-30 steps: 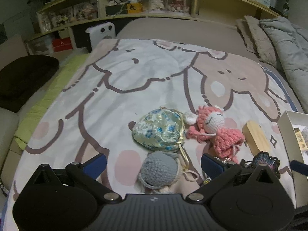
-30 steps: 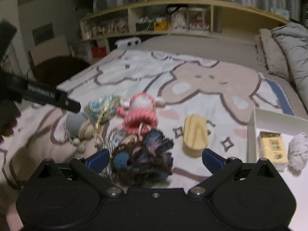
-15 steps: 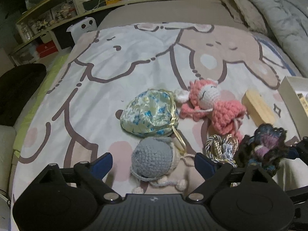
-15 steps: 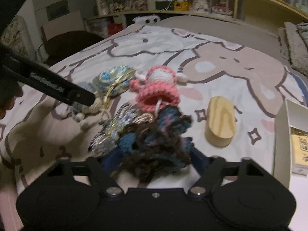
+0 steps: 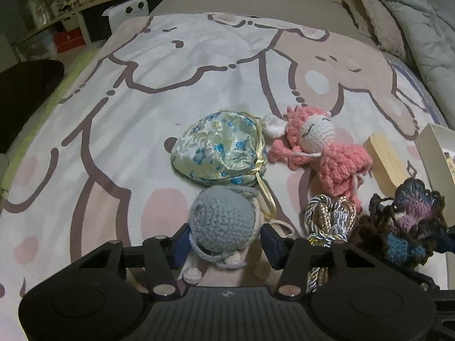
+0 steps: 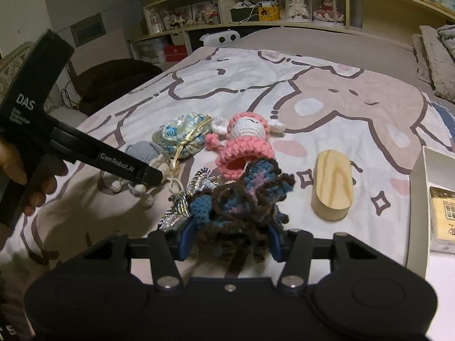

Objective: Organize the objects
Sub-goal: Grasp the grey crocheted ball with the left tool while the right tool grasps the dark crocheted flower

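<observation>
I am closing my left gripper (image 5: pixel 224 244) on the grey doll (image 5: pixel 220 223) and my right gripper (image 6: pixel 231 238) on the dark yarn flower (image 6: pixel 241 199).

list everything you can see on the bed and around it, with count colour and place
grey crochet toy: 1, grey and cream, near edge of blanket, between left jaws
brocade pouch: 1, pale green-blue floral, behind the grey toy
pink crochet doll: 1, pink and white, right of pouch
metallic cord bundle: 1, silver-gold, in front of the doll
dark crochet flower: 1, brown, blue, purple, between right jaws
wooden block: 1, light wood, right of doll
white box: 1, far right, yellow packet inside
blanket: 1, cartoon print, covering bed
left gripper: closing on grey toy
right gripper: closing on flower
</observation>
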`<state>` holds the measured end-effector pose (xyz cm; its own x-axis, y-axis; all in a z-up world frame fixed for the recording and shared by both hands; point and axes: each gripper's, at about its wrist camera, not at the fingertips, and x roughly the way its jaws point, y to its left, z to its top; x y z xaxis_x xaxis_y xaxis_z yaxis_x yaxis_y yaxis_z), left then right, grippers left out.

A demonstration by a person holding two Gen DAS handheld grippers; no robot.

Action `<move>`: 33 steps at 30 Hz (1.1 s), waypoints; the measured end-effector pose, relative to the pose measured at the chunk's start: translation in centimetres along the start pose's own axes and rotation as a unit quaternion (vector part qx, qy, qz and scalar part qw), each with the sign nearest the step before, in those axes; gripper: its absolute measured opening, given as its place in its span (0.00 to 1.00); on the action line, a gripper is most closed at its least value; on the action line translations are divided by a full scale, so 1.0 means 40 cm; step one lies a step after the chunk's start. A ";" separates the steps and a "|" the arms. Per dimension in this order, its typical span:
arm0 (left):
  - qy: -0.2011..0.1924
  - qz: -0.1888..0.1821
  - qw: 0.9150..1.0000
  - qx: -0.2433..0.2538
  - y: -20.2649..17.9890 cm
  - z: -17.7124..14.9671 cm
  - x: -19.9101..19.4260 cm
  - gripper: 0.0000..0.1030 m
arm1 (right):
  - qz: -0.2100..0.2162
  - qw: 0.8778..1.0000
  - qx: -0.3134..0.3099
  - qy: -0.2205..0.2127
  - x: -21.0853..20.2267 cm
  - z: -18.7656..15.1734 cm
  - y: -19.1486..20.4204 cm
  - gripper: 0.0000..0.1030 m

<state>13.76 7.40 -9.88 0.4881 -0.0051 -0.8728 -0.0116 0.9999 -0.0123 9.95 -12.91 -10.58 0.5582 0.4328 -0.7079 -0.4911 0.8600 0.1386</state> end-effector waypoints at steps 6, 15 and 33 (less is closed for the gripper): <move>-0.004 -0.006 1.000 -0.004 -0.004 0.003 -0.015 0.47 | -0.001 1.000 0.004 -0.001 -0.003 0.003 -0.004 0.50; -0.011 -0.019 0.999 -0.035 -0.004 0.007 -0.013 0.60 | 0.000 1.000 -0.003 0.004 -0.001 -0.001 0.004 0.51; -0.071 -0.026 0.994 -0.079 0.015 0.023 -0.097 0.49 | -0.019 0.999 0.015 -0.041 -0.048 0.029 -0.024 0.51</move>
<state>12.65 8.04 -6.05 0.6097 -0.0422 -0.7915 -0.1156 0.9832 -0.1414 10.15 -14.25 -8.55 0.6293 0.4188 -0.6547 -0.4489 0.8835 0.1337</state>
